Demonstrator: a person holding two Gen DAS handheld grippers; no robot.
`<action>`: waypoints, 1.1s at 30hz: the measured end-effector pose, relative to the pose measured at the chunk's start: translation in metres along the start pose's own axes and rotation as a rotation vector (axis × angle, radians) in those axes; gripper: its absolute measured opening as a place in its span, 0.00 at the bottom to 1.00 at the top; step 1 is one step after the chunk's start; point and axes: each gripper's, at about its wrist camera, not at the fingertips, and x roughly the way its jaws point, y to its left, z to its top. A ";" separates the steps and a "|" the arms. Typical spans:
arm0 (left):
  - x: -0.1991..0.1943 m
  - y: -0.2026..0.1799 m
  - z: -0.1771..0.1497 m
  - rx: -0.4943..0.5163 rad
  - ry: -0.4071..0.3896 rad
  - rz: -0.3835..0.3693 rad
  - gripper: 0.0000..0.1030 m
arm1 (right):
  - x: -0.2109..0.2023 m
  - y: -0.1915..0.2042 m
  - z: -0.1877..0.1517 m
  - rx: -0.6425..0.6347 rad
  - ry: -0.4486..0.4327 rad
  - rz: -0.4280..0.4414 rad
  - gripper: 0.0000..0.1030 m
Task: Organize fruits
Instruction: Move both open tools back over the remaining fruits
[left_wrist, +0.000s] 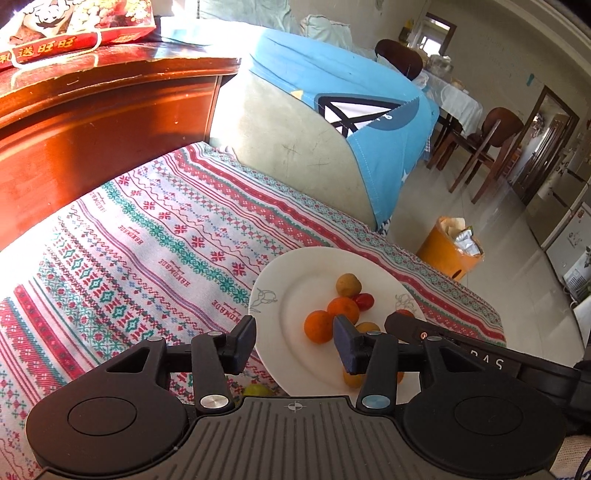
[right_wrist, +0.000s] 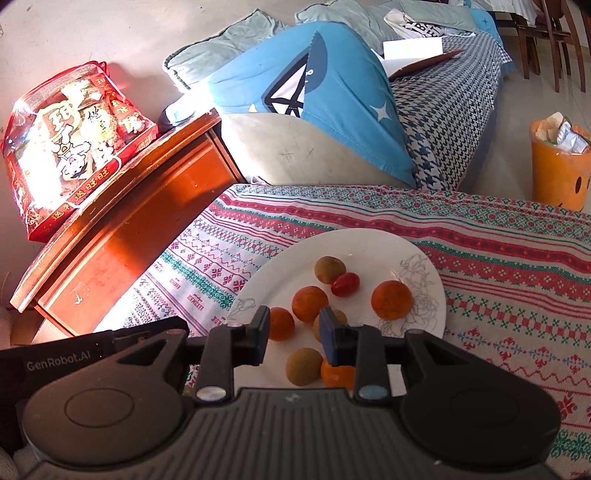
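A white plate (left_wrist: 295, 280) (right_wrist: 369, 247) lies on the patterned tablecloth and holds several small fruits: oranges (left_wrist: 318, 326) (right_wrist: 391, 300), brownish-yellow round fruits (left_wrist: 348, 285) (right_wrist: 329, 269) and a red cherry tomato (left_wrist: 364, 301) (right_wrist: 345, 284). My left gripper (left_wrist: 294, 345) is open and empty over the plate's near left rim. My right gripper (right_wrist: 293, 339) is open and empty above the plate's near side, with fruits showing between its fingers. The right gripper's body (left_wrist: 461, 350) reaches in at the right of the left wrist view. A green-yellow fruit (left_wrist: 258, 389) lies on the cloth beside the plate, partly hidden.
A red-brown wooden cabinet (left_wrist: 92, 122) (right_wrist: 122, 229) stands left of the table with a red snack bag (right_wrist: 70, 147) on top. A sofa with a blue cover (left_wrist: 332, 92) (right_wrist: 317, 92) lies behind. An orange waste bin (left_wrist: 450, 251) (right_wrist: 559, 166) stands on the floor.
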 end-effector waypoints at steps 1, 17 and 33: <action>-0.003 0.001 -0.001 0.003 -0.004 0.007 0.43 | -0.002 0.002 -0.002 -0.009 -0.001 0.002 0.30; -0.056 0.039 -0.028 -0.042 -0.074 0.126 0.43 | -0.015 0.040 -0.046 -0.105 0.031 0.062 0.30; -0.077 0.064 -0.087 -0.073 -0.020 0.329 0.44 | 0.003 0.070 -0.087 -0.142 0.128 0.102 0.30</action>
